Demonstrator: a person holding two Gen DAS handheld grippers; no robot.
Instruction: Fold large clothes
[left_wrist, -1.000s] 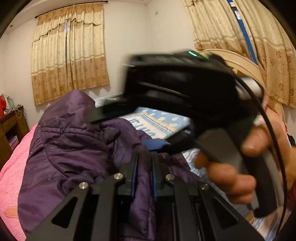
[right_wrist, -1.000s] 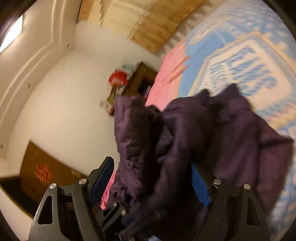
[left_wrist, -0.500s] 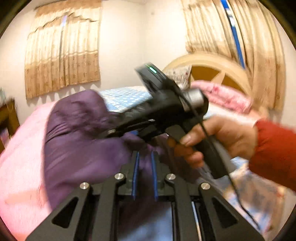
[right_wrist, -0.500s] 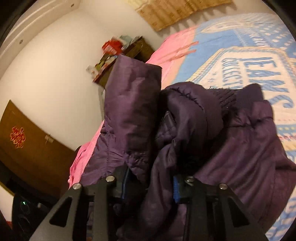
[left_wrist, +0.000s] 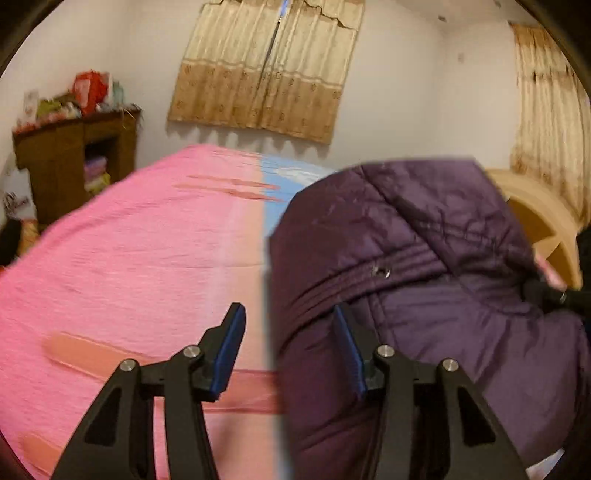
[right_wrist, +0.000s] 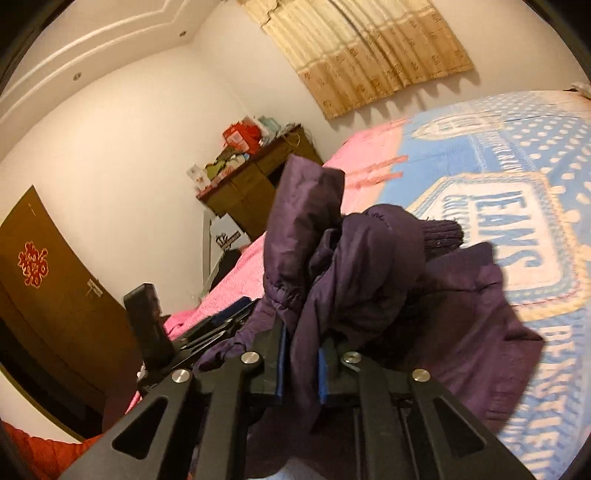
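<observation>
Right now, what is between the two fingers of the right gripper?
In the right wrist view, a bunched fold of the purple jacket fills the narrow gap between the blue pads of the right gripper, which is shut on it.

- The left gripper (left_wrist: 288, 347) is matte black plastic: two angular fingers, each with a triangular cut-out low in its outer link.
- Royal-blue pads (left_wrist: 229, 353) line the inner finger faces (ribbed, as far as the blur allows).
- Round silver screws (left_wrist: 191, 351) sit at the finger pivots, two on each side.
- The right gripper (right_wrist: 300, 369) has the same build: black links, blue pads (right_wrist: 282, 363), silver screw heads (right_wrist: 251, 357).
- A red knitted sleeve (right_wrist: 40, 450) shows behind the tool, to its left.
</observation>
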